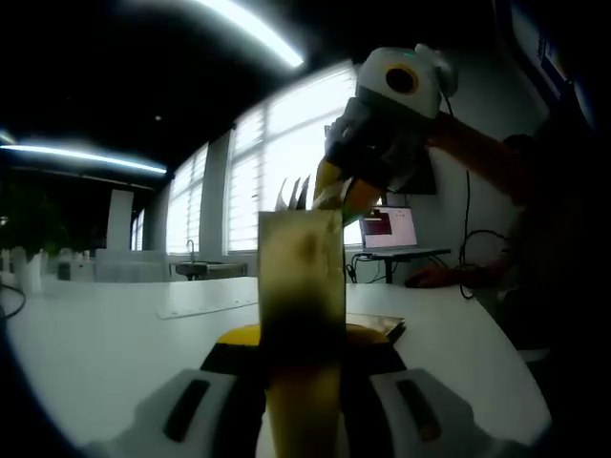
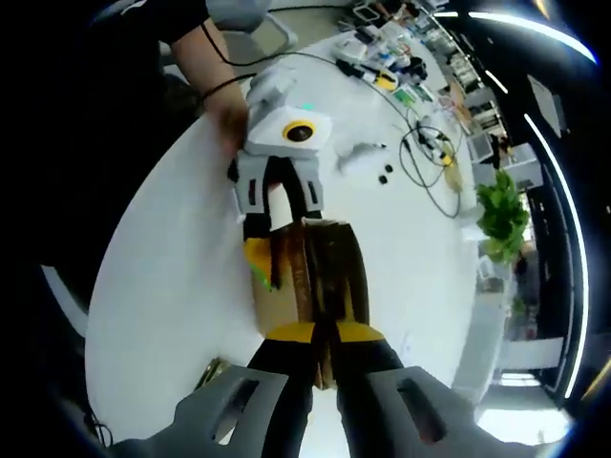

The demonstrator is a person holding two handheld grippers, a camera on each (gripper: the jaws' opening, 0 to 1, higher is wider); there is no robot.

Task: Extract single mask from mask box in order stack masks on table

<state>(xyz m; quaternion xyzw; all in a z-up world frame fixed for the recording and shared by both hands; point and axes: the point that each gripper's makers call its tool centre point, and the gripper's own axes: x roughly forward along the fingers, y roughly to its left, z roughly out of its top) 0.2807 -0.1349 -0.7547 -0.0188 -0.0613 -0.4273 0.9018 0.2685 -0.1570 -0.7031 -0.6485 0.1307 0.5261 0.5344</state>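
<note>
Right now left gripper (image 2: 260, 224) is clamped on the cardboard mask box (image 1: 301, 277), held above the table (image 1: 105, 334), w/ right gripper (image 1: 334, 196) pinched at its top slot; masks look light, floppy, so grab one edge only.

In the left gripper view the box (image 1: 302, 315) stands close before the lens, hiding the left gripper's (image 1: 304, 382) jaw tips and the table (image 1: 105, 334) beyond, and its face is dark and blurred (no print readable). The right gripper's (image 1: 320, 196) tips sit behind the box top. In the right gripper view the clutter (image 2: 401, 57) is too small to name.
</note>
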